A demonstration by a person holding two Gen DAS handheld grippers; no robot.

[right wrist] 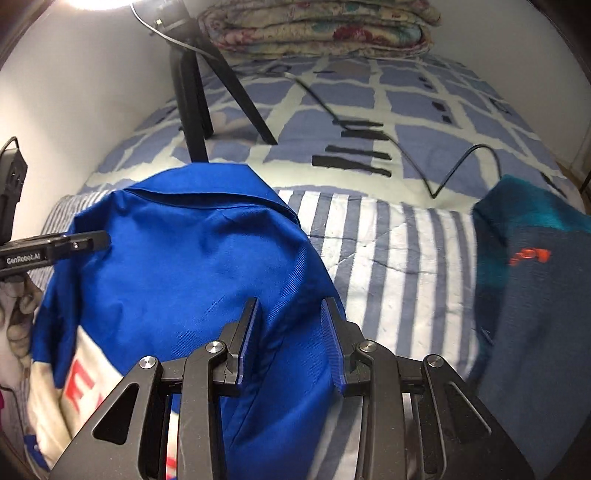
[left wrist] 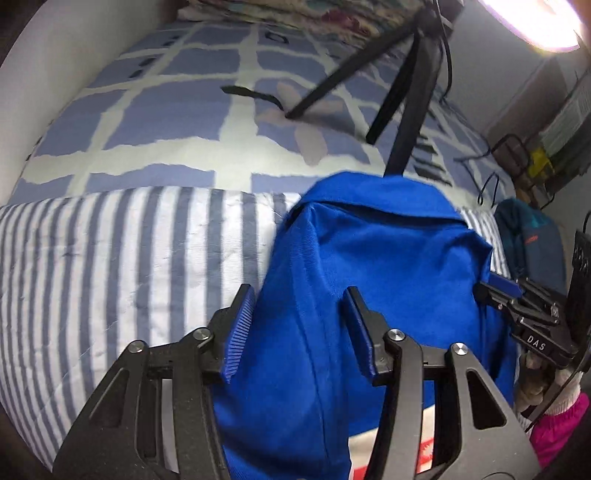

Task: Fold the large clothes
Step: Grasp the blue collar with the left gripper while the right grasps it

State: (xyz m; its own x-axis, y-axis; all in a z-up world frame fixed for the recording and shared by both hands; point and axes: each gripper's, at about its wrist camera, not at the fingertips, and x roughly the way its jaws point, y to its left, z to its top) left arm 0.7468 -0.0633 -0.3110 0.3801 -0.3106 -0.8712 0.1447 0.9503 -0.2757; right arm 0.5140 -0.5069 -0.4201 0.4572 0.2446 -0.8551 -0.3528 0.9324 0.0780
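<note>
A: Closest to us, the left gripper (left wrist: pixel 299 325) has the blue garment (left wrist: pixel 369 280) bunched between its fingers (left wrist: pixel 240 332), set about half apart with cloth filling the gap; I'd call that a hold on the fabric

B: And the right gripper (right wrist: pixel 291 339)?

A: Same story, narrower set, its fingers (right wrist: pixel 330 343) pinching a fold along the garment's other edge. A white panel with red lettering (right wrist: pixel 85 395) shows low on the cloth

B: So where is the thing itself?

A: Hanging between the two grippers over the striped sheet (left wrist: pixel 110 266) on the bed, its upper part arched over and not yet lying flat

B: What makes this step go well, do you think?

A: I'd say lay the fold down evenly, both hands at the same level, so the edges meet and no crease gets trapped. Keep the cloth taut between the grips until it rests on the sheet, and only then let go

B: Anything in the way?

A: A dark teal garment (right wrist: pixel 528 280) lies to the right on the bed, near but apart. Further back, on the blue checked bedspread (left wrist: pixel 177 110), stand black tripod legs (right wrist: pixel 195 110) with a cable (right wrist: pixel 436 184) trailing; best keep the fold short of those. A folded floral quilt (right wrist: pixel 321 29) sits at the far end
</note>
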